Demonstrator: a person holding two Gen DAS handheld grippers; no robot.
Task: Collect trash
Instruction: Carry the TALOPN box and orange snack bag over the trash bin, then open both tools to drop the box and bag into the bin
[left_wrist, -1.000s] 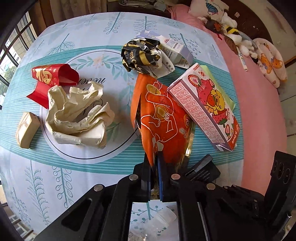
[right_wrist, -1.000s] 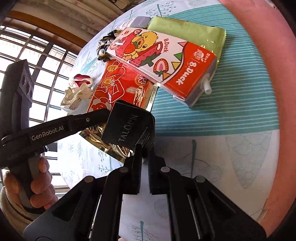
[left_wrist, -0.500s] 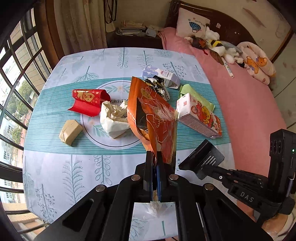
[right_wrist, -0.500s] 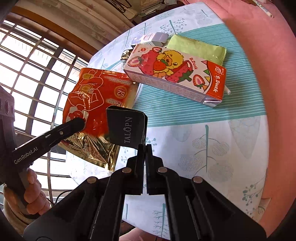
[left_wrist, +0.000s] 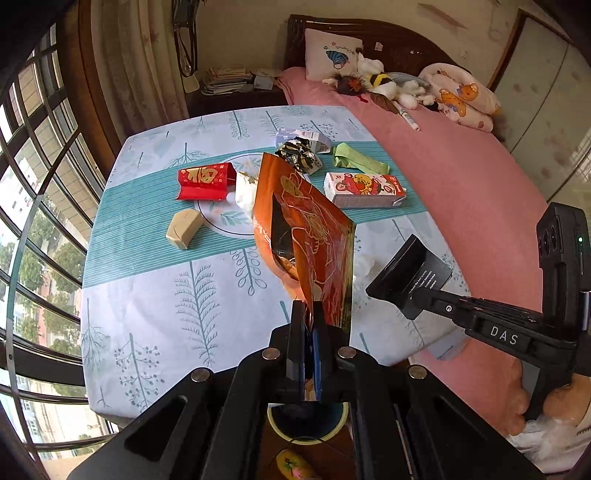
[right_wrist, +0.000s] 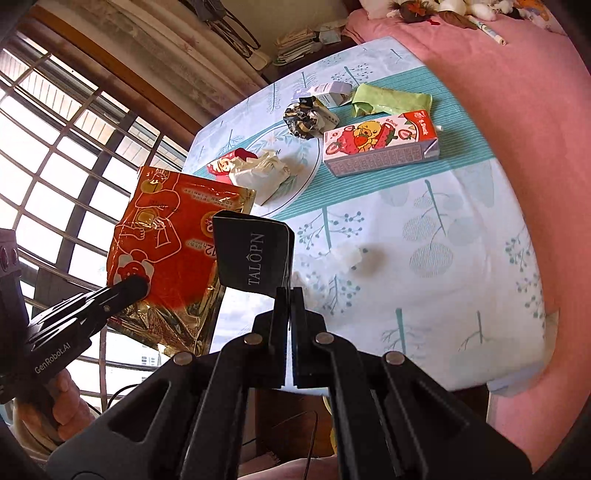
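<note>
My left gripper (left_wrist: 308, 314) is shut on the bottom edge of an orange snack bag (left_wrist: 306, 229), which hangs lifted above the table's near edge. From the right wrist, that gripper (right_wrist: 133, 288) and the bag (right_wrist: 166, 251) show in front of the window. My right gripper (right_wrist: 290, 295) is shut on a black packet (right_wrist: 255, 254) lettered TALOPN, also off the table. Left lying on the tablecloth (left_wrist: 155, 295) are a strawberry drink carton (left_wrist: 364, 190), a green wrapper (left_wrist: 360, 160), a crumpled black-gold wrapper (left_wrist: 299, 157), a red envelope (left_wrist: 205, 181), crumpled white paper (left_wrist: 243, 192) and a beige block (left_wrist: 184, 229).
A round dark container with a pale rim (left_wrist: 271, 421) sits on the floor under my left gripper. A pink bed (left_wrist: 461, 173) with soft toys borders the table's right side. Barred windows (left_wrist: 33, 206) run along the left. White tissue scraps (right_wrist: 347, 254) lie near the table's front.
Both grippers have risen and drawn back from the table, carrying the orange bag and the black packet. The bag has left the tabletop and now hangs in the air.
</note>
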